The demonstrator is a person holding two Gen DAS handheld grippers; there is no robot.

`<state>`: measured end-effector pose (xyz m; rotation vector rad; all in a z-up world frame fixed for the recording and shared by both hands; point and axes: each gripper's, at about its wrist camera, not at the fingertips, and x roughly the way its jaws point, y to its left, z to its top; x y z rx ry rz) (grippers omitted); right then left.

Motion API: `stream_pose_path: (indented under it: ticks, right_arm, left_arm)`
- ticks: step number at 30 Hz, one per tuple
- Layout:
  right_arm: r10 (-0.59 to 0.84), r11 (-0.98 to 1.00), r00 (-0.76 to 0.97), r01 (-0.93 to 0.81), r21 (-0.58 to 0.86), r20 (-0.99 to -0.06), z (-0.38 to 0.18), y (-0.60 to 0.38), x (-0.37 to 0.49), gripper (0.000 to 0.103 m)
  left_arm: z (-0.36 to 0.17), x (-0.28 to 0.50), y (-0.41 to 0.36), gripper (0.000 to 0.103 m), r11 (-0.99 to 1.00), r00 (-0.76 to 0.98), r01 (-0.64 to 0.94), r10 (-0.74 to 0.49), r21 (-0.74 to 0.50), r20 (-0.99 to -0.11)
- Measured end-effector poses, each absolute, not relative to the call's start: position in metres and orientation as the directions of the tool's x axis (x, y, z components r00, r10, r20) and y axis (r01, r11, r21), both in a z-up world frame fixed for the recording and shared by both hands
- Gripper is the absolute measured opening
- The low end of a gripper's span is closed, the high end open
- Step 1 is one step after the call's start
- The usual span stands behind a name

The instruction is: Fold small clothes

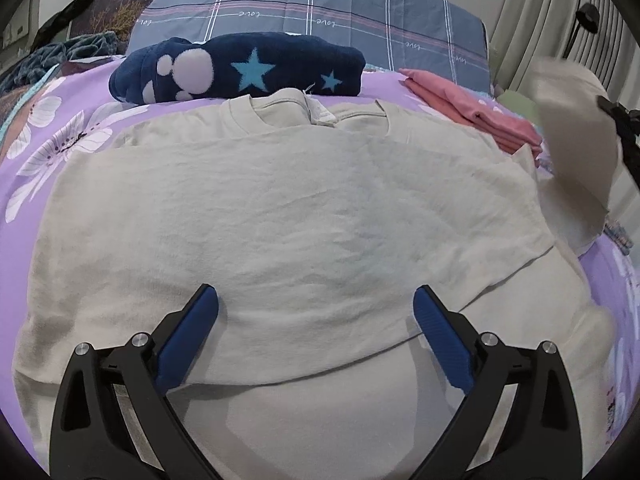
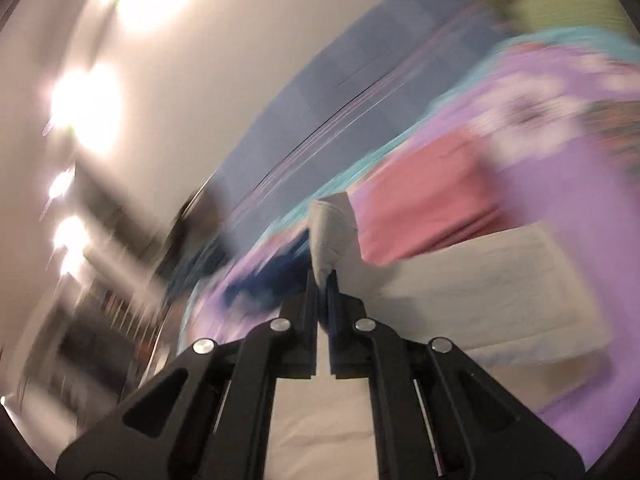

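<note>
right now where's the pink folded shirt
In the left wrist view the pink shirt lies far right on the purple sheet, beside the beige shirt and before the grey pillow.

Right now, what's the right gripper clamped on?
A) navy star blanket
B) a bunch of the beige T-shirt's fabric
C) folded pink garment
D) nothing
B: in the right wrist view the right gripper has its jaws shut on a bunch of the beige T-shirt, while the folded pink garment lies beyond it on the bed.

the right wrist view was blurred; the pink cloth [image 2: 432, 196] and bedsheet [image 2: 560, 168] were smeared (no pattern detail could be read).
</note>
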<state>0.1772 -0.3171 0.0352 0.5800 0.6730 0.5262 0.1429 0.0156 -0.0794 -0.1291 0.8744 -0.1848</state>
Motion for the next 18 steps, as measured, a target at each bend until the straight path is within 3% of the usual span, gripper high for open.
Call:
stream_pose_path:
  ticks: [3,8,10,12,14,18]
  right_arm:
    - [0.639,0.761,0.547,-0.349,0.546,-0.541,0.003,-0.248,0.171,0.004]
    - [0.593,0.805,0.412,-0.283,0.521,-0.692,-0.058,-0.226,0.164,0.009]
    - [0.585,0.811,0.403,-0.273,0.518,-0.704,-0.065,-0.228,0.160,0.010]
    - [0.581,0.814,0.393,-0.281,0.509,-0.713,-0.067,-0.229,0.157,0.013]
    - [0.578,0.816,0.402,-0.295,0.497,-0.710,-0.064,-0.225,0.152,0.015]
    - [0.557,0.830,0.422,-0.310,0.463,-0.715,-0.065,-0.217,0.148,0.017]
  left_arm:
    - [-0.078,0.141,0.025,0.098,0.961,0.637,0.109,-0.263,-0.253,-0.724]
    - [-0.077,0.136,0.059,0.090,0.873,0.670,0.082,-0.405,-0.480,-0.622]
    - [-0.075,0.136,0.064,0.084,0.831,0.663,0.078,-0.456,-0.550,-0.594]
    - [-0.069,0.137,0.059,0.082,0.741,0.625,0.132,-0.577,-0.658,-0.525]
    - [-0.060,0.137,0.048,0.082,0.698,0.593,0.188,-0.642,-0.691,-0.487]
    - [-0.053,0.148,0.004,0.082,0.738,0.502,0.263,-0.655,-0.622,-0.565]
